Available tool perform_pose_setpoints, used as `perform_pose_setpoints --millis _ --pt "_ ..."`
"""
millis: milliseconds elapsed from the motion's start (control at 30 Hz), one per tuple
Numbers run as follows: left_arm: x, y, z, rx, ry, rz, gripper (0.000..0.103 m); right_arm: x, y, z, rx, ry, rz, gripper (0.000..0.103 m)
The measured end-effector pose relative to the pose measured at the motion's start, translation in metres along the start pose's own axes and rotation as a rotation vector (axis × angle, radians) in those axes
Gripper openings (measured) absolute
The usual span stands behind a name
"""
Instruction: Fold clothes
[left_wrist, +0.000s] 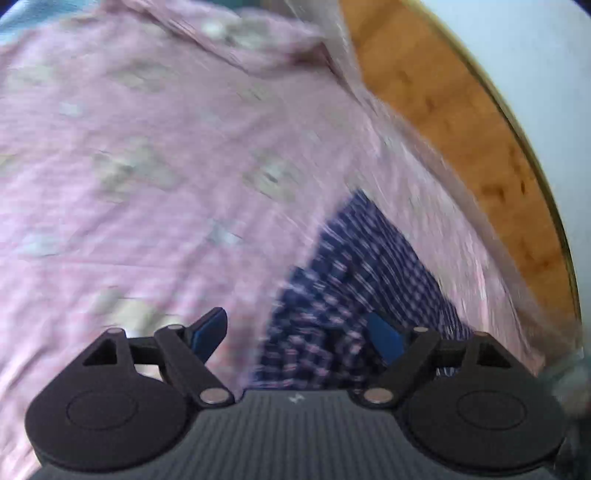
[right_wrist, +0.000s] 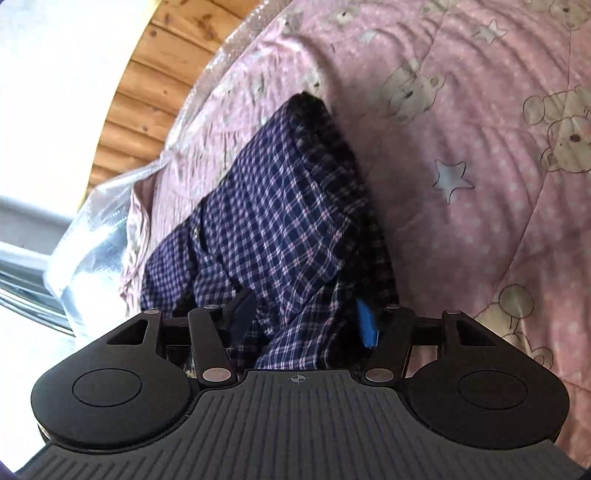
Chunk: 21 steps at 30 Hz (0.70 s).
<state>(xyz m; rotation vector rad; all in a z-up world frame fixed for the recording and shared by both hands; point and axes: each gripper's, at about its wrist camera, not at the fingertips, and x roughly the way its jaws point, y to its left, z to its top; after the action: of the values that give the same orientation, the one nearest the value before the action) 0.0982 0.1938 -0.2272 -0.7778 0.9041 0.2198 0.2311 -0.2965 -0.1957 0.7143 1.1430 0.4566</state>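
Observation:
A navy plaid garment (right_wrist: 273, 206) lies folded in a thick bundle on the pink bear-print bedspread (right_wrist: 480, 155). My right gripper (right_wrist: 304, 319) straddles its near end, and the fingers stand partly apart with bunched cloth filling the gap between them. The left wrist view is blurred by motion. In it the same plaid garment (left_wrist: 354, 280) lies at the lower right. My left gripper (left_wrist: 297, 336) is wide open just above the garment's left edge, with its left fingertip (left_wrist: 210, 332) over the pink bedspread (left_wrist: 166, 166).
A wooden bed board (left_wrist: 461, 122) runs along the far side, and in the right wrist view the wooden board (right_wrist: 155, 74) sits at the upper left. Clear plastic wrap (right_wrist: 96, 240) covers the mattress corner beside the garment. A pale wall lies beyond.

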Motion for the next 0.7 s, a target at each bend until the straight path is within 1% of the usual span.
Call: perform_pose_setpoints --millis 33,67,100,133,167,200,233,333,367,433,500,533,567,600,633,667,700 --pt "0.008 -0.006 0.003 0.037 0.017 0.000 0.084 0.005 0.002 0.001 -0.016 0.010 -0.027 0.059" --pt "0.015 -0.012 0.005 0.074 0.033 -0.001 0.084 0.011 0.005 0.002 -0.034 0.022 -0.056 0.046" --pt "0.023 -0.019 0.008 0.112 0.050 -0.001 0.071 0.017 0.008 0.004 -0.053 0.033 -0.086 0.025" --pt "0.030 -0.024 0.010 0.148 0.069 0.000 0.051 0.023 0.010 0.004 -0.084 0.045 -0.114 0.020" --pt "0.032 -0.027 0.009 0.171 0.091 0.004 0.022 0.024 0.014 0.005 -0.116 0.048 -0.122 0.012" --pt "0.024 -0.028 0.009 0.157 0.088 -0.016 0.017 0.022 0.020 0.007 -0.154 0.048 -0.124 0.009" --pt "0.016 -0.029 0.009 0.142 0.085 -0.036 0.014 0.020 0.027 0.010 -0.192 0.048 -0.125 0.007" --pt "-0.008 -0.031 0.009 0.098 0.076 -0.095 0.012 0.004 0.054 0.025 -0.330 0.060 -0.100 0.006" --pt "-0.017 -0.034 0.007 0.086 0.073 -0.113 0.012 0.000 0.066 0.037 -0.391 0.072 -0.090 0.005" --pt "-0.049 -0.049 -0.010 0.081 0.068 -0.133 0.012 -0.008 0.091 0.061 -0.518 0.097 -0.070 0.005" --pt "-0.078 -0.068 -0.039 0.092 0.084 -0.149 0.015 0.000 0.123 0.096 -0.660 0.132 -0.052 0.005" --pt "-0.090 -0.080 -0.057 0.121 0.105 -0.164 0.017 0.004 0.139 0.114 -0.731 0.150 -0.043 0.005" --pt "-0.094 -0.092 -0.076 0.153 0.148 -0.196 0.024 0.009 0.155 0.132 -0.802 0.168 -0.034 0.005" --pt "-0.087 -0.104 -0.094 0.196 0.233 -0.239 0.037 0.026 0.164 0.141 -0.861 0.203 -0.065 0.005" --pt "-0.073 -0.114 -0.112 0.253 0.346 -0.288 0.042 0.044 0.172 0.149 -0.919 0.240 -0.102 0.006" --pt "-0.062 -0.117 -0.126 0.301 0.413 -0.305 0.040 0.063 0.180 0.157 -0.976 0.277 -0.138 0.007" --pt "-0.053 -0.117 -0.140 0.342 0.466 -0.306 0.039 0.081 0.188 0.164 -1.033 0.314 -0.174 0.008"
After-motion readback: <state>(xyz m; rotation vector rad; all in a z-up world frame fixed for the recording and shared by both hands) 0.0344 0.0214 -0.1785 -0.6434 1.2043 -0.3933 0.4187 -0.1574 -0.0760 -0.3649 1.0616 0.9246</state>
